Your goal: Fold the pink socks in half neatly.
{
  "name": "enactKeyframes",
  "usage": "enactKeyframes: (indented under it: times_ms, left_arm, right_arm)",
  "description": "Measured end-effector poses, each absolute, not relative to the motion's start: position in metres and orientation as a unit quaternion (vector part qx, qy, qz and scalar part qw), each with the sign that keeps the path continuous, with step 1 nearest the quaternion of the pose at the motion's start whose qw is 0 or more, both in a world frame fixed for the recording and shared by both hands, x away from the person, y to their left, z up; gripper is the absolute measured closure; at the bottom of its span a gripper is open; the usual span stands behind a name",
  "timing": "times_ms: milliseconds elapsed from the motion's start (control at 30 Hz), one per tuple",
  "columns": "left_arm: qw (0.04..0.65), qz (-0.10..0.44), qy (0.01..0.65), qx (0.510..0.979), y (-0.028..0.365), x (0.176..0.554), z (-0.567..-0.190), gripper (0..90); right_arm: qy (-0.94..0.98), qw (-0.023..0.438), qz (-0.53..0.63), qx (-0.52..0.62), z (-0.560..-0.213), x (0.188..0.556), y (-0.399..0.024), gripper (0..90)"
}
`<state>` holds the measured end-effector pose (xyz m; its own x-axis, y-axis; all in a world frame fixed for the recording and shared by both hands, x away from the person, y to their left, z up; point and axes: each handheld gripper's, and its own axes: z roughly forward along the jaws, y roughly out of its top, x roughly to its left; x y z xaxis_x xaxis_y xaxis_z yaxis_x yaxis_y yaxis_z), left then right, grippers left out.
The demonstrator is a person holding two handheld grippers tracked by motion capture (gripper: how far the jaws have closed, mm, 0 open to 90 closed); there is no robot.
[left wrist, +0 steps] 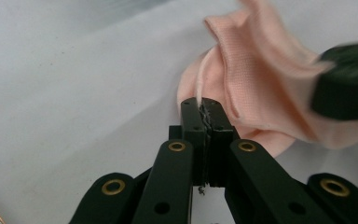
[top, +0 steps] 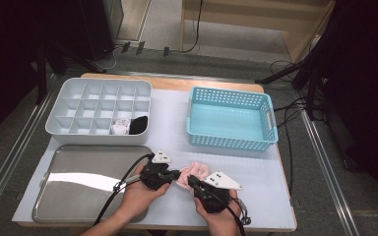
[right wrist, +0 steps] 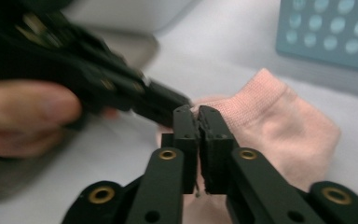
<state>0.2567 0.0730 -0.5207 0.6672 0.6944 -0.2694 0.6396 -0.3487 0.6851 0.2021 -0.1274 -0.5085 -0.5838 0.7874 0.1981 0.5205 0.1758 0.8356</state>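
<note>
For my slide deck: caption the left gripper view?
Left gripper shut on the edge of a pink sock over the white table cover.

On the white surface (top: 167,132), both grippers meet at a pink cloth (top: 193,173) near the front edge. The left gripper (top: 176,174) touches its left side, the right gripper (top: 191,181) its lower edge. Behind stand a grey divided box (top: 59,105), a blue basket (top: 231,142) and a metal tray (top: 86,189).
</note>
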Motion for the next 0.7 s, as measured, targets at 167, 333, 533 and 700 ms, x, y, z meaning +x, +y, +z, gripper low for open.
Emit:
enactKeyframes:
  times_ms: [167,333,533,700]
  left_arm:
    - [0.409,0.026,0.407,0.816,0.077,0.257,-0.519,89.7]
    - [0.407,0.023,0.404,0.819,0.075,0.256,-0.52,89.2]
    - [0.419,0.019,0.412,0.809,0.076,0.255,-0.519,89.7]
    - [0.424,0.017,0.419,0.803,0.075,0.256,-0.52,90.0]
  right_arm:
    - [0.764,0.163,0.438,0.444,-0.52,0.201,-0.114,62.4]
    - [0.784,0.217,0.388,0.433,-0.529,0.201,-0.102,64.8]
    - [0.769,0.214,0.404,0.447,-0.521,0.2,-0.115,84.7]
    - [0.734,0.21,0.468,0.445,-0.507,0.194,-0.128,84.7]
